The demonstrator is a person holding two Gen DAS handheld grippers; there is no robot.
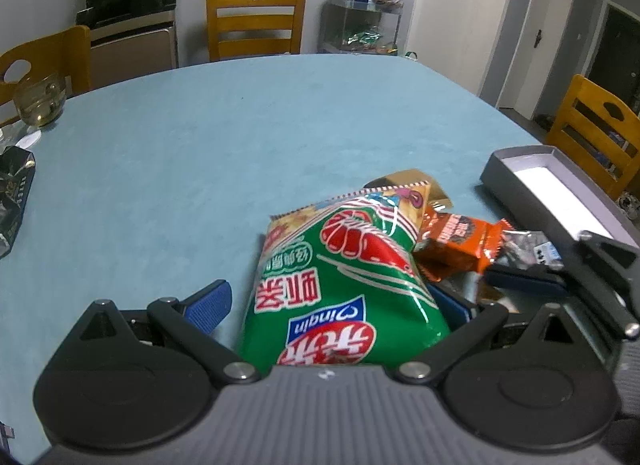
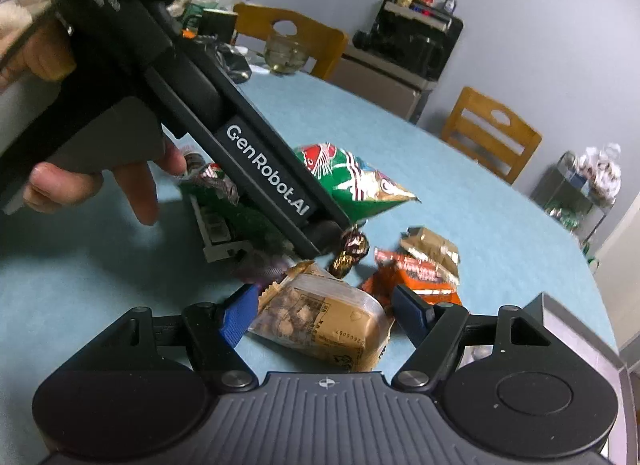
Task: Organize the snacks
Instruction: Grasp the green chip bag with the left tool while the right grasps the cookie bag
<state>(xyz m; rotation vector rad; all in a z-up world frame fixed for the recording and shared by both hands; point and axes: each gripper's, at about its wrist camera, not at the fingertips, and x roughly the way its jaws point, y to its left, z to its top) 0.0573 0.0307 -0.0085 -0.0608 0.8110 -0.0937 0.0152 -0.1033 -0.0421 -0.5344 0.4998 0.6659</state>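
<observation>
Blue tablecloth (image 1: 160, 153) covers the round table. Left gripper (image 1: 332, 301) straddles the green snack bag (image 1: 340, 285), its blue pads spread and one clearly off the bag. Right gripper (image 2: 320, 315) pinches the tan snack pack (image 2: 320, 325); orange wrapper (image 2: 420, 277) lies at one o'clock, grey box (image 1: 560, 193) at two o'clock

glossy foil green snack bag (image 1: 344, 285), matt cloth table (image 1: 180, 165)
</observation>
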